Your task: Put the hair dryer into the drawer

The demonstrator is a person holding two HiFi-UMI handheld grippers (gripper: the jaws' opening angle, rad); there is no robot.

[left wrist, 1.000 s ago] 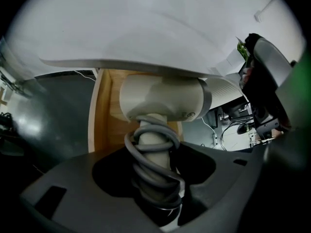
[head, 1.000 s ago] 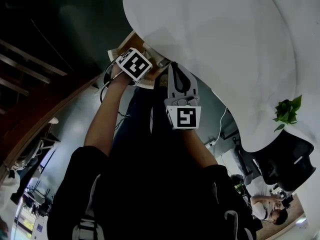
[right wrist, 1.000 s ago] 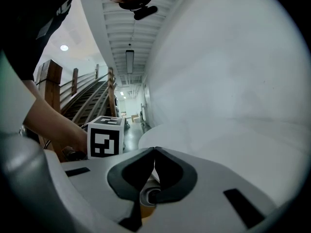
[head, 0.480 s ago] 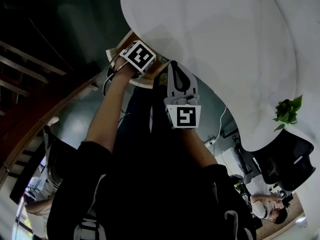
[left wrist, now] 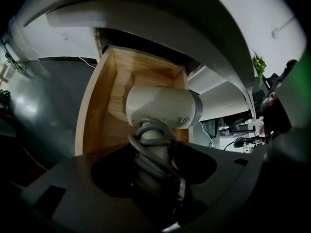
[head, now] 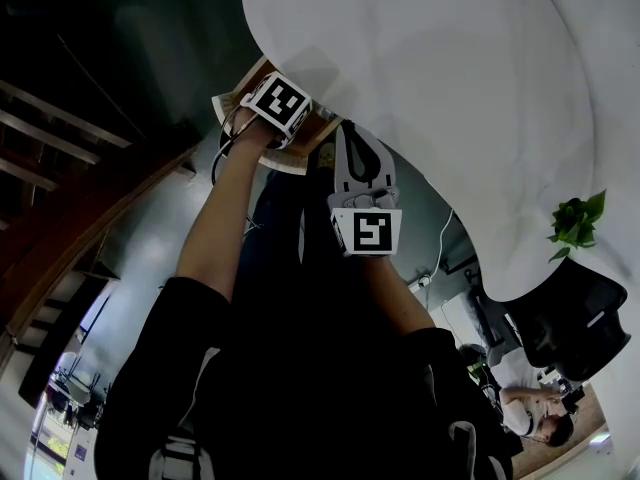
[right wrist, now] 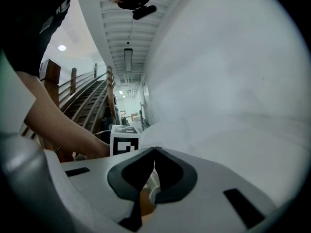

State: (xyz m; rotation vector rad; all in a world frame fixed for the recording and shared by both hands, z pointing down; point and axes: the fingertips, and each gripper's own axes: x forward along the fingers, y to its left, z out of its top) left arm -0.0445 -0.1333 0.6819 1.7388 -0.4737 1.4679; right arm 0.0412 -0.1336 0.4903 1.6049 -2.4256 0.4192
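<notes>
Under the white table (head: 450, 88) the wooden drawer (left wrist: 99, 106) stands pulled out. Over it the left gripper (left wrist: 154, 174) points steeply down, jaws clamped on the cord-wrapped handle of the dryer (left wrist: 163, 107), though they have just been opening a little. Its white barrel hangs across the drawer's inside; whether it touches the bottom I cannot tell. Just beside, the right gripper (right wrist: 154, 152) is empty, jaws together.

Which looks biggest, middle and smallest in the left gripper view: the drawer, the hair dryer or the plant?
1. drawer
2. hair dryer, which is close to the camera, so it looks extra big
3. plant, which is far off, so it looks tiny
</notes>
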